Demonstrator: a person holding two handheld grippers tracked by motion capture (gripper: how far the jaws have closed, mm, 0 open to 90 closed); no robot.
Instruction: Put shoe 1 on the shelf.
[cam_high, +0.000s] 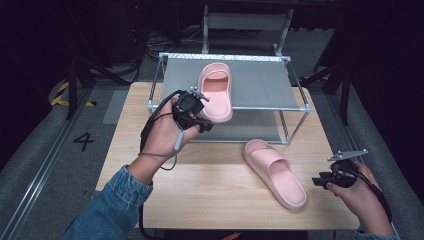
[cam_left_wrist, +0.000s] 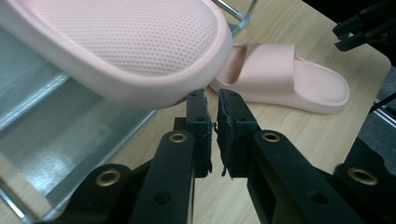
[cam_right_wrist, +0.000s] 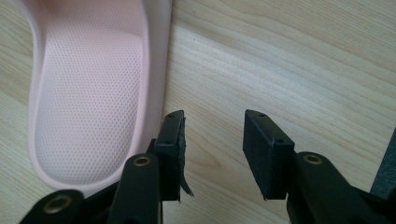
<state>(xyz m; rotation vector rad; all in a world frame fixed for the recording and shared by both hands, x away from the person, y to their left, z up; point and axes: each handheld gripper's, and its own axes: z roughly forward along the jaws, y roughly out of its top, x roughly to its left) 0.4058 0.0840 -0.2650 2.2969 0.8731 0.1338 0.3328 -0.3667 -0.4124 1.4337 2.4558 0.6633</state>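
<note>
- Left hand-held gripper, jaws nearly closed on nothing, sits at the heel of a pink slipper on the rack shelf.
- Right hand-held gripper, jaws apart and empty, rests beside the second slipper on the worktop.

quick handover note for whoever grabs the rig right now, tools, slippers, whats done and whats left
Left tool: jaws nearly shut with nothing between them, just below the heel edge of the slipper on the rack; not gripping it.
Right tool: open, empty, over the table beside the heel of the second slipper.
Done: one pink slipper lies on the top shelf of the metal rack, heel overhanging the front edge.
Left: the second slipper lies on the table in front of the rack; it probably goes on the rack next.
</note>
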